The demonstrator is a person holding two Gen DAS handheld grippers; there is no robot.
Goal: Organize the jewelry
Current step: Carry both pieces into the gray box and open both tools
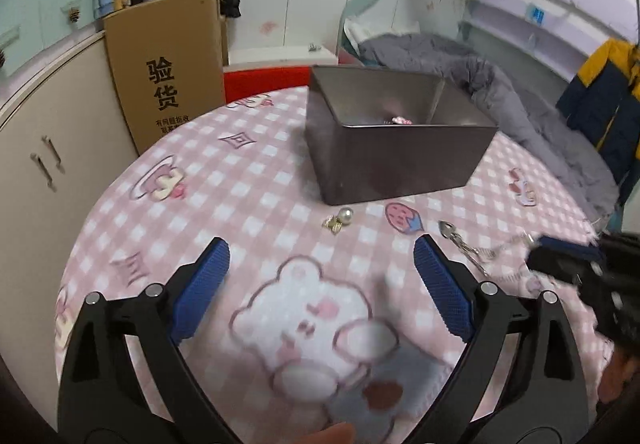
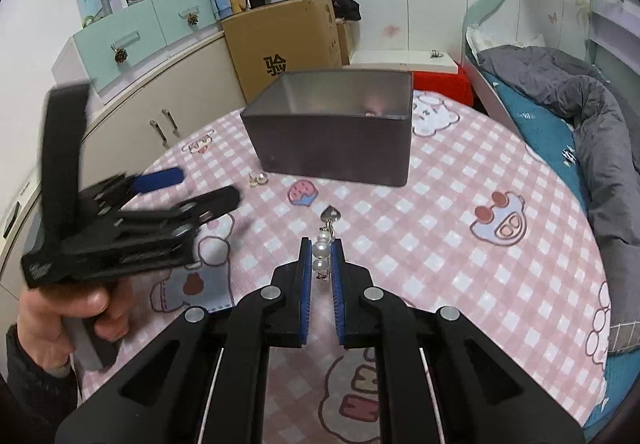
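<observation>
The pearl chain [image 2: 323, 249] lies on the pink checked tablecloth [image 2: 460, 244], well in front of the metal box [image 2: 332, 148], with its silver heart charm [image 2: 330, 213] pointing toward the box. Two of its pearls sit between the blue pads of the right gripper [image 2: 322, 264], whose fingers are drawn close on either side of the pearls; the pads appear to touch them, though a firm pinch cannot be confirmed. In the left wrist view the same chain [image 1: 468, 250] appears as a silver strand leading toward the blurred right gripper [image 1: 560, 256] at the right edge. A pearl earring [image 1: 340, 221] with a gold fitting lies on the cloth just in front of the near wall of the metal box [image 1: 400, 160]; the right wrist view shows it [image 2: 258, 179] near the box's left front corner. A small pink item [image 1: 400, 120] rests inside the box. The left gripper [image 1: 322, 264] hangs above the cloth with its fingers spread wide and nothing between them. A cardboard box [image 1: 168, 76] stands behind the table beside a cream cabinet [image 1: 48, 172]. A bed with grey bedding [image 2: 580, 108] lies to the right.
</observation>
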